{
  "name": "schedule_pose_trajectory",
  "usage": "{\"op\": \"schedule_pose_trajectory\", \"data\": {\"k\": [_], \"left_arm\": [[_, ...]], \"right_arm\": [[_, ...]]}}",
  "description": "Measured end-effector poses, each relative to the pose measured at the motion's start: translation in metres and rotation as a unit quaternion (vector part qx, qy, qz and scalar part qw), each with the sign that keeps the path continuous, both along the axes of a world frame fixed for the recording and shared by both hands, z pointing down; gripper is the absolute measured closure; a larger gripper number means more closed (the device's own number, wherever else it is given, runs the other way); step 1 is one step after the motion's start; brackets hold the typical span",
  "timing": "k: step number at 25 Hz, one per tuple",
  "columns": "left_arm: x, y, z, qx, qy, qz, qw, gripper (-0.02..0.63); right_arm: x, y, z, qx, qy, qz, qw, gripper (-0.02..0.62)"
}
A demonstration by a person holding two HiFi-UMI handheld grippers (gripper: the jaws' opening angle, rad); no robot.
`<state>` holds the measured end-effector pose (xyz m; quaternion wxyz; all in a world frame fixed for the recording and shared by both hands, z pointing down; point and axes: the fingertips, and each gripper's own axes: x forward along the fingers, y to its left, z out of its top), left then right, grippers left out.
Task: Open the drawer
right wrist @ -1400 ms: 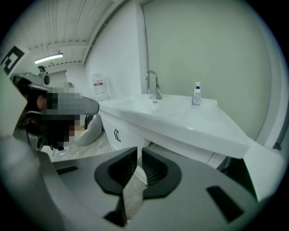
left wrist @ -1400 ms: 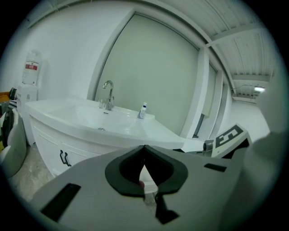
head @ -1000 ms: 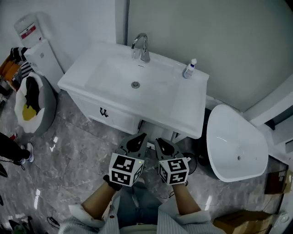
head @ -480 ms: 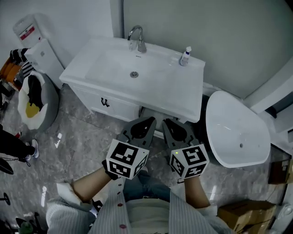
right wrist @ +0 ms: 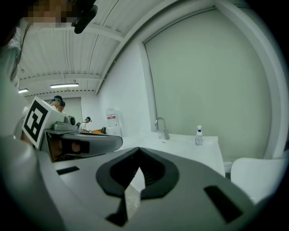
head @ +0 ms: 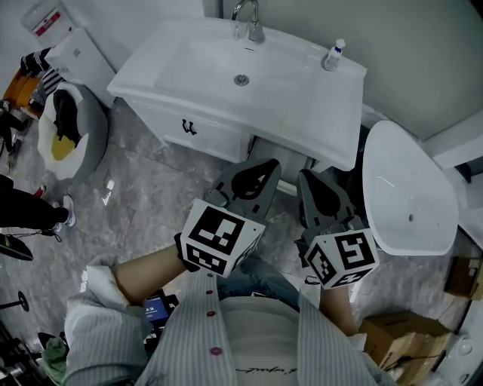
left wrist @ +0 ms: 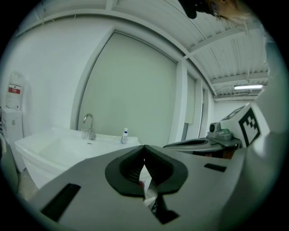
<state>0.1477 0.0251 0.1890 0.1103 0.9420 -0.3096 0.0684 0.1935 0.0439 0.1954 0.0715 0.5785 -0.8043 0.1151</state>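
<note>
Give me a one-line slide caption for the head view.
Left gripper and right gripper, both shut, face the closed drawer.

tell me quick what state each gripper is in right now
Left gripper: closed, nothing between its jaws.
Right gripper: closed, jaws have just been closing, nothing held.

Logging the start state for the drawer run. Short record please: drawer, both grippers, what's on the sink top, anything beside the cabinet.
drawer: shut, black handle on its front, under the sink
left gripper: shut, empty, in the air short of the drawer
right gripper: shut, empty, beside the left one
sink top: faucet at the back, small bottle at back right
beside cabinet: loose white basin on the right
</note>
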Motion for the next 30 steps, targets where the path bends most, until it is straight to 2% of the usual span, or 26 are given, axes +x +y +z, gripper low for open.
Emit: {"op": "schedule_pose_trajectory", "data": {"k": [10,30], "left_arm": [[0.002,0.003,-0.010,0.021,0.004,0.015,0.9997,0.589],[0.000,-0.004,-0.005,0.010,0.010,0.032,0.9994,0.589]], "right_arm": [[-0.009,-0.002,-0.002,0.006,-0.001,-0.007,1.000,0.586],[-0.014,-0.015,0.006,-0.008,-0.001,-0.010,1.000,0.588]]}}
